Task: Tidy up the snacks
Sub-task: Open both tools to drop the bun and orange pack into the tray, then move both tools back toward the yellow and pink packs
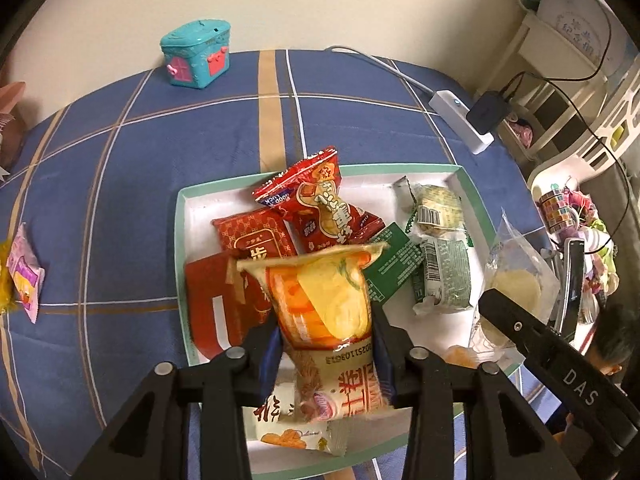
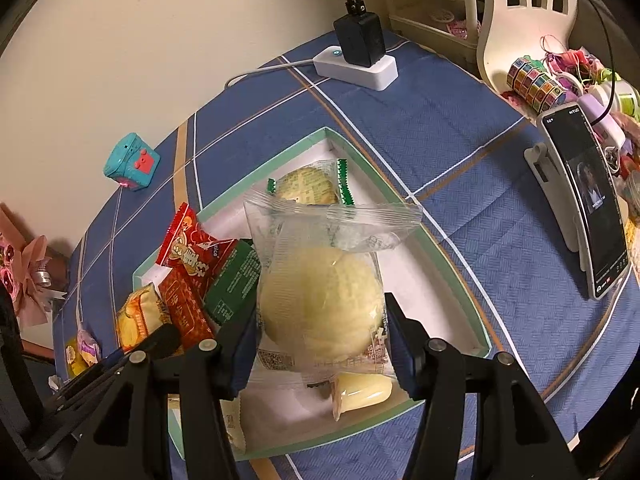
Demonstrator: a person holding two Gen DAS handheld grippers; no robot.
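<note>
My left gripper (image 1: 326, 354) is shut on an orange and yellow snack packet (image 1: 328, 300), held above a white tray with a green rim (image 1: 182, 216). The tray holds red packets (image 1: 320, 204), green packets (image 1: 440, 264) and a white packet (image 1: 292, 428). My right gripper (image 2: 320, 336) is shut on a clear bag with a pale yellow bun (image 2: 320, 292), held over the same tray (image 2: 452, 264). The right gripper and its bun bag (image 1: 516, 280) show at the right of the left wrist view. A small yellow jelly cup (image 2: 360, 394) lies in the tray below the bun.
The tray sits on a blue checked tablecloth (image 1: 160, 160). A teal toy box (image 1: 196, 52) stands at the back. A white power strip with a black adapter (image 2: 358, 56) and a phone on a stand (image 2: 588, 200) are to the right. A pink packet (image 1: 26, 276) lies at the left.
</note>
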